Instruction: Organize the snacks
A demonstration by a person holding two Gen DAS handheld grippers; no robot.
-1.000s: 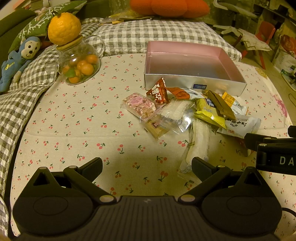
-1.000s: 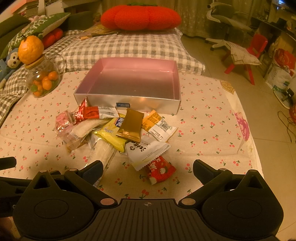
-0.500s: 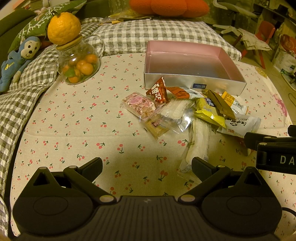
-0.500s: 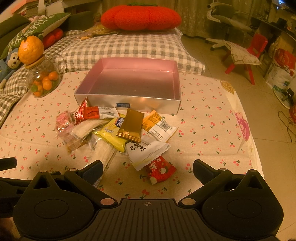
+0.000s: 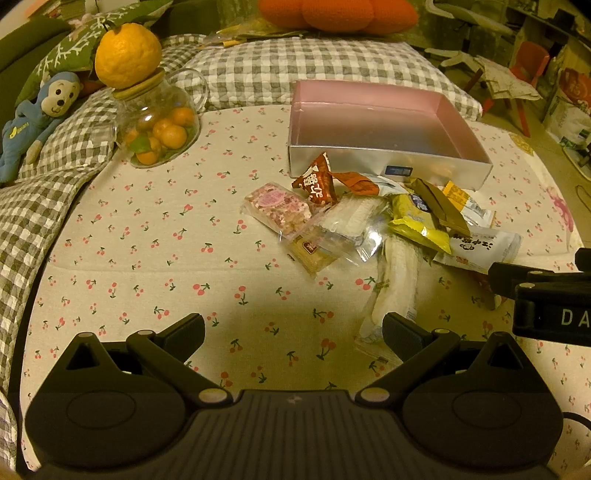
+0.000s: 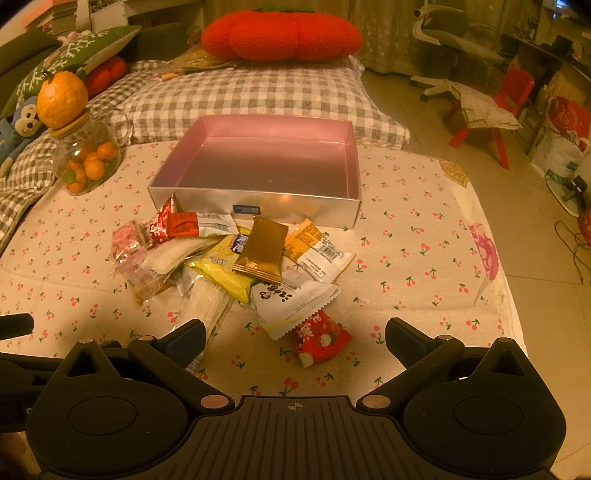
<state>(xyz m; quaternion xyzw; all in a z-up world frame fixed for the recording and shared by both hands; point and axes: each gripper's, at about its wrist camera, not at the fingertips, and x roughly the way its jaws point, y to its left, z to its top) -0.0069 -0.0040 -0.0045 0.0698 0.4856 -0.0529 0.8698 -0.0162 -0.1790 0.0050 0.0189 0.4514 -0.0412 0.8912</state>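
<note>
A pile of wrapped snacks (image 6: 236, 258) lies on the cherry-print cloth in front of an empty pink-lined silver box (image 6: 258, 201). On top sits a gold packet (image 6: 262, 249); a white packet (image 6: 291, 299) and a small red packet (image 6: 319, 338) lie nearest my right gripper (image 6: 294, 334), which hovers open just short of them. In the left wrist view the pile (image 5: 354, 225) is ahead and to the right, with the box (image 5: 384, 162) behind it. My left gripper (image 5: 293, 328) is open above bare cloth, its right finger beside a long clear packet (image 5: 393, 291).
A glass jar of small oranges (image 5: 157, 129) with a big orange on its lid stands at the back left. Checked pillows (image 6: 240, 99), a blue monkey toy (image 5: 33, 118) and an orange plush cushion (image 6: 280, 35) lie behind. The bed's right edge (image 6: 495, 280) drops to the floor.
</note>
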